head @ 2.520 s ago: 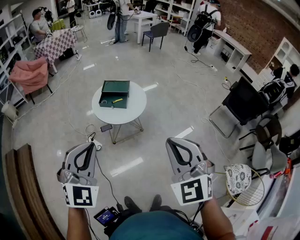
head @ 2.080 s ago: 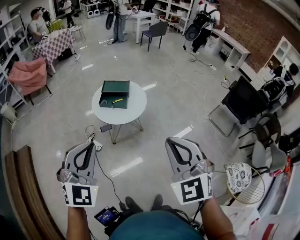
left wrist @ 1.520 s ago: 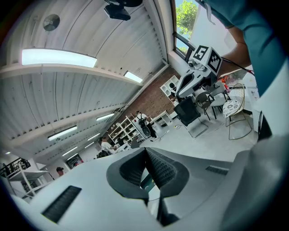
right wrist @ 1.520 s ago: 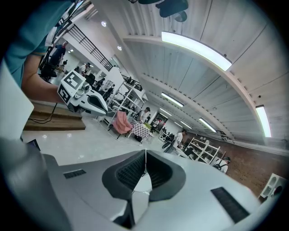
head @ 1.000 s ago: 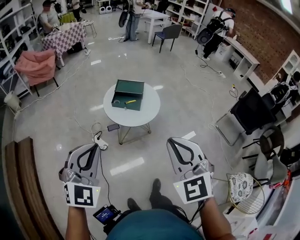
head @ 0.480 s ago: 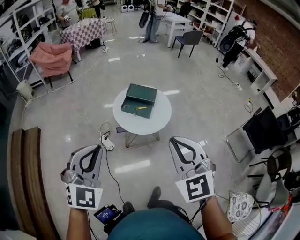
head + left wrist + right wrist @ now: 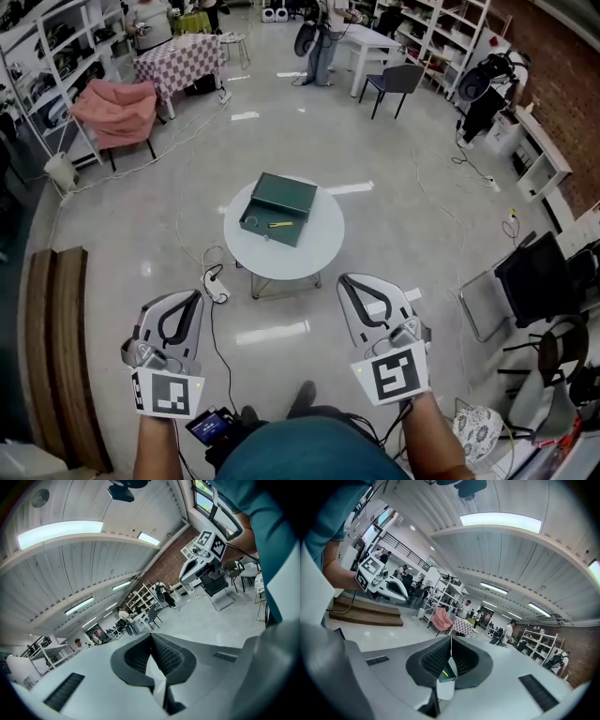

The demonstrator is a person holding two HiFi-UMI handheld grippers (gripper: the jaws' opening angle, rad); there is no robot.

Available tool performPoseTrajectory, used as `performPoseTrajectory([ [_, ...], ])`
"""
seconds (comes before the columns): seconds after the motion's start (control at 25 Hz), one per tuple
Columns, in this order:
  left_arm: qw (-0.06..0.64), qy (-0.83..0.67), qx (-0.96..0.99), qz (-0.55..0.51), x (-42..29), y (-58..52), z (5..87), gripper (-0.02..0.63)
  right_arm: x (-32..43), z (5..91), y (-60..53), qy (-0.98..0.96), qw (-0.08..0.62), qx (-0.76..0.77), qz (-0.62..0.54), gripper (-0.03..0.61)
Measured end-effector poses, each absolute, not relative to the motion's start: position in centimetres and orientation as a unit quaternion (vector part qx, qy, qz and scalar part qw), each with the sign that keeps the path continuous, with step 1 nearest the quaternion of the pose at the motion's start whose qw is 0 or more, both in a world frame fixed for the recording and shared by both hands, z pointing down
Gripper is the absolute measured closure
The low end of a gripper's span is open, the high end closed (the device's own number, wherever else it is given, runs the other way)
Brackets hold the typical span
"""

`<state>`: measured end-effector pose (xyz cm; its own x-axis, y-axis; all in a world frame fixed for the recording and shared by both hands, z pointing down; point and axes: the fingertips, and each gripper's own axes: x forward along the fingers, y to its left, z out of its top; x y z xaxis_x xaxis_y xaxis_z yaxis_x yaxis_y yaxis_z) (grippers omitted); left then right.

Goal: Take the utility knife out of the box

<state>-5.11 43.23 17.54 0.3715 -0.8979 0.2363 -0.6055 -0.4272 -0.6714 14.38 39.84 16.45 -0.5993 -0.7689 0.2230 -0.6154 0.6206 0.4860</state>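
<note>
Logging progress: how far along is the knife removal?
Done: green metal box sits open on the round white table. In hand: nothing; left gripper and right gripper, jaws shut, empty, short of the table. Left: yellow utility knife lies in the box, ungrasped.

**Bright, Even Indoor Light, Strong Fisheye Bending**

Light came from long ceiling panels (image 7: 61, 531), which burned out to plain white in both gripper views. The glossy floor (image 7: 403, 225) threw back pale streaks of glare (image 7: 258, 331), and shadows were faint and soft-edged. The head view was sharp at its centre and curved towards its edges. Both gripper views had dark, rounded corners, and the left gripper (image 7: 151, 639) looked soft close to the lens.
</note>
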Motion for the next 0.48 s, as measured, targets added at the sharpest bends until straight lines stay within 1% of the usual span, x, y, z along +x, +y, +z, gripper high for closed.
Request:
performPoseTrajectory([
  [0.48, 0.251, 0.446, -0.803, -0.304, 4.2, 36.7, 18.2, 0.595, 24.8, 18.3, 35.0, -0.866, 0.207, 0.429, -0.150, 0.540],
])
